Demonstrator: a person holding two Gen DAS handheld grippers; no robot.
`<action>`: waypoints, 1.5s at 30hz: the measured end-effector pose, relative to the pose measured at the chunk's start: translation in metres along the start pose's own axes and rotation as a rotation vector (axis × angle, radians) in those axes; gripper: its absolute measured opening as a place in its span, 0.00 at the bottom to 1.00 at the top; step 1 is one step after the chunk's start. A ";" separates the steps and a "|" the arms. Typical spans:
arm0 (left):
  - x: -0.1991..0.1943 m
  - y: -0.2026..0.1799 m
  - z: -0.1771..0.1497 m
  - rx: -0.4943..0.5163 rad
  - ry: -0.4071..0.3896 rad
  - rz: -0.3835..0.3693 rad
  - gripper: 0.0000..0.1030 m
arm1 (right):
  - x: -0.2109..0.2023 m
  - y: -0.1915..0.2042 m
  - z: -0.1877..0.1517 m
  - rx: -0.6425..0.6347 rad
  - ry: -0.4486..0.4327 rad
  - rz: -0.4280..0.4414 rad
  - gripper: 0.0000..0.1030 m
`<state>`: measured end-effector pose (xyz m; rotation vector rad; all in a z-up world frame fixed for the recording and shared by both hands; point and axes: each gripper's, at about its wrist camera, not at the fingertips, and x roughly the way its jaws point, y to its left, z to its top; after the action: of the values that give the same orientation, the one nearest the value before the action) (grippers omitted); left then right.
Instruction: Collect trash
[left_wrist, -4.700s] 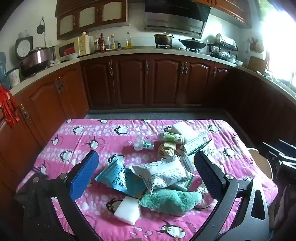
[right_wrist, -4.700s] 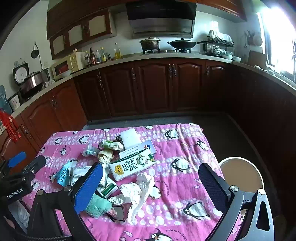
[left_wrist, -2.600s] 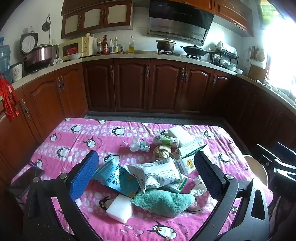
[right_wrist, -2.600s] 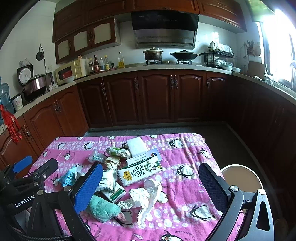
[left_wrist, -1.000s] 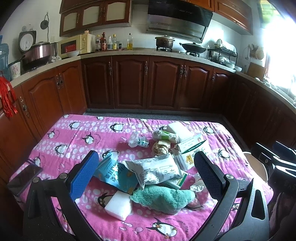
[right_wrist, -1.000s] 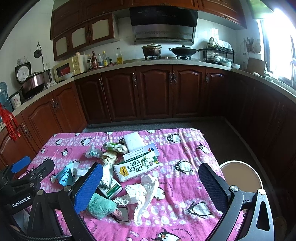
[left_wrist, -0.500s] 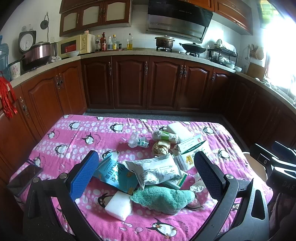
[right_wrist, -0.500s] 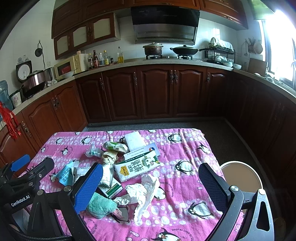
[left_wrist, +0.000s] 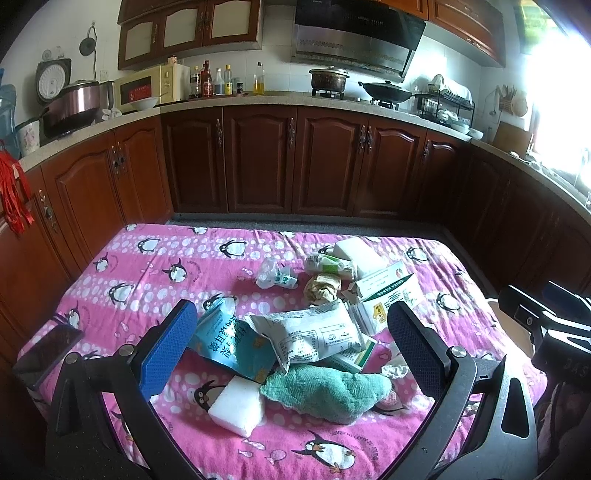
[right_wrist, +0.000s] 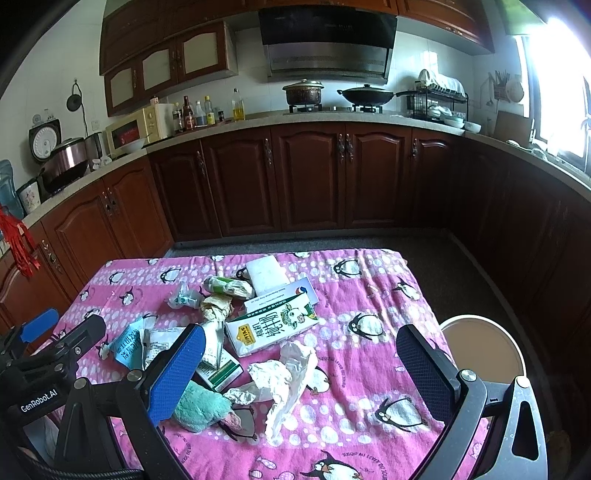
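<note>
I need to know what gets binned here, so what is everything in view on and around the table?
Tablecloth: one, pink with penguins, over the table.
Milk carton: one, white and green, lying mid-table.
Crumpled tissue: one, white, near side.
Teal cloth: one, near edge.
Blue packet: one, left of the pile.
White printed packet: one, overlapping the blue packet.
White blocks: two, near edge and far end.
Phone: one, dark, table's left edge.
Stool: one, tan seat, right of the table.
Left gripper: open, above the pile.
Right gripper: open, above the tissue.
</note>
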<state>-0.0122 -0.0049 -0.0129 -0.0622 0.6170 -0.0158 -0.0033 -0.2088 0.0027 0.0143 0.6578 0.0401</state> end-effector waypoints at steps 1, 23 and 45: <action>0.000 0.000 0.000 0.000 0.002 0.000 0.99 | 0.000 0.000 0.000 -0.001 0.002 -0.001 0.99; 0.011 0.015 -0.007 0.019 0.057 -0.026 0.99 | 0.017 -0.009 -0.011 0.001 0.090 0.036 0.99; 0.063 0.001 -0.052 0.114 0.319 -0.207 0.99 | 0.092 -0.032 -0.048 0.081 0.347 0.127 0.94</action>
<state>0.0088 -0.0087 -0.0919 -0.0124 0.9251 -0.2655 0.0410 -0.2366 -0.0924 0.1297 1.0043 0.1410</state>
